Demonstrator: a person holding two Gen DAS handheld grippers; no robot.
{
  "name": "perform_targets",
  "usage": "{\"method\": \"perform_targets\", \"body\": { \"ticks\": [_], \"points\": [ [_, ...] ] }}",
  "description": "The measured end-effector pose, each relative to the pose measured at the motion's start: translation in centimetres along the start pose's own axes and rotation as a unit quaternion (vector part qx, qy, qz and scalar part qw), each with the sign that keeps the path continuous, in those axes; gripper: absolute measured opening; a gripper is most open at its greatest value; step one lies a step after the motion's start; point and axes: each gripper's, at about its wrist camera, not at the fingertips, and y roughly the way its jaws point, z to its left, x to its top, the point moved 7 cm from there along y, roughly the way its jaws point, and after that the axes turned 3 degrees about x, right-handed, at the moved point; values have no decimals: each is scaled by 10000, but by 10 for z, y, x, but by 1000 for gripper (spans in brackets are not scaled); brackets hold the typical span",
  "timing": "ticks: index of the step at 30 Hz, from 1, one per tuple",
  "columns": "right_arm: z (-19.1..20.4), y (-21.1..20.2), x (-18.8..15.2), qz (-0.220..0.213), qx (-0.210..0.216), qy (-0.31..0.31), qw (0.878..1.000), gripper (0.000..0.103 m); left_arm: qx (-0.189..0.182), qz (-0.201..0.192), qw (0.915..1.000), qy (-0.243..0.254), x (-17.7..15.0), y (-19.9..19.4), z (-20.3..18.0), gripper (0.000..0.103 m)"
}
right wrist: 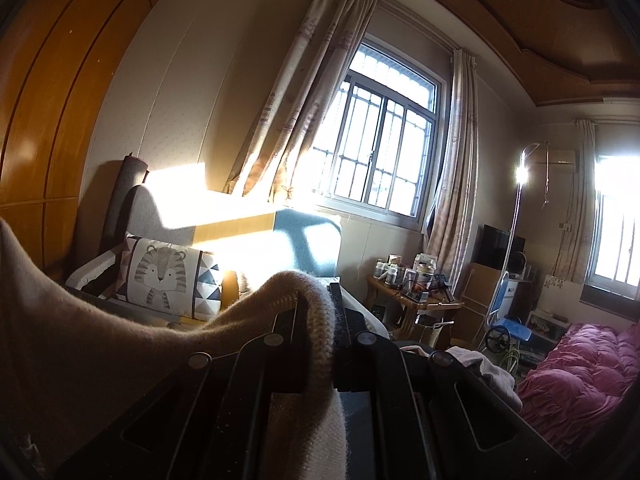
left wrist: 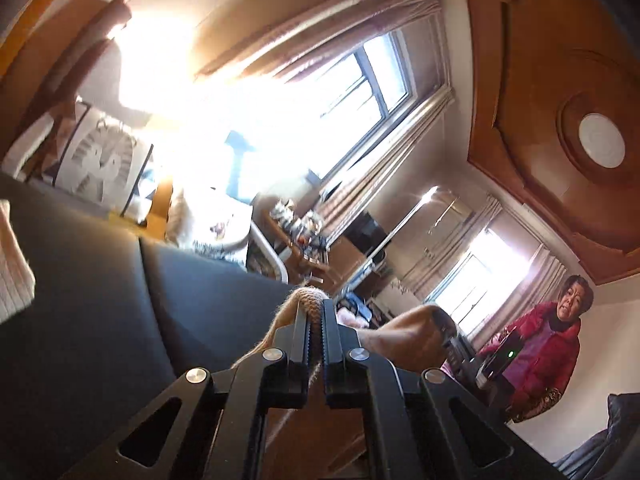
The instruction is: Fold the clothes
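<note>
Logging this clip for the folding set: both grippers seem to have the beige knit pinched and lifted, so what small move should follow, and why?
Probably lower both together toward the dark surface. The left gripper and right gripper each pinch the beige knit by a ribbed edge, and both cameras look up at windows and ceiling, so it seems to hang raised, not yet spread for folding.

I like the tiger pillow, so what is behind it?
Behind the tiger pillow stands a grey sofa back lit by sun, with a dark rolled mat against the wall. The beige knitted sweater held in the right gripper hides the pillow's lower edge.
</note>
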Motion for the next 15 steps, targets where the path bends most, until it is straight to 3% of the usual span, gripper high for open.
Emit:
{"method": "perform_targets", "body": {
  "ticks": [5,15],
  "points": [
    [5,-4,7,-154,85,135,9998,7,-58,-717,9965,415,48,-33,-40,3],
    [-18,-38,63,-938,-114,380,9948,7,-314,-1565,9823,981,101,-83,-105,1]
  ]
}}
